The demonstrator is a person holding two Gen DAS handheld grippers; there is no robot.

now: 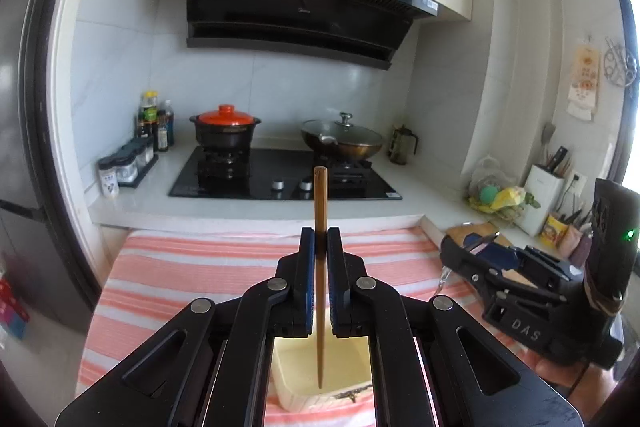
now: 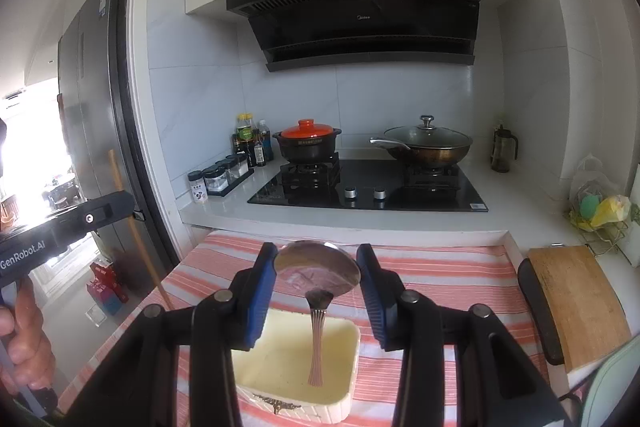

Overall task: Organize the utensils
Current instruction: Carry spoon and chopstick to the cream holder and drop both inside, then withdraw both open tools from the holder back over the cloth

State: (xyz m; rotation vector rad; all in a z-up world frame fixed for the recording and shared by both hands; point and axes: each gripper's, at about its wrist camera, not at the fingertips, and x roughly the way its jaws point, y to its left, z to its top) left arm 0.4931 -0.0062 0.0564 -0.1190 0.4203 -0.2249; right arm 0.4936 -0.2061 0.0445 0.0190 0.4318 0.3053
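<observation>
My left gripper is shut on a brown wooden chopstick that stands upright, its thin tip hanging over a cream rectangular box on the pink striped cloth. My right gripper is shut on a metal spoon, the pads pressing the bowl's two sides, bowl up and handle hanging down over the same cream box. In the right wrist view the left gripper shows at the left edge with the chopstick. In the left wrist view the right gripper shows at the right.
Behind the striped cloth runs a white counter with a black gas hob, an orange-lidded pot and a lidded wok. Seasoning bottles stand left. A wooden cutting board lies right. A hand holds the left gripper.
</observation>
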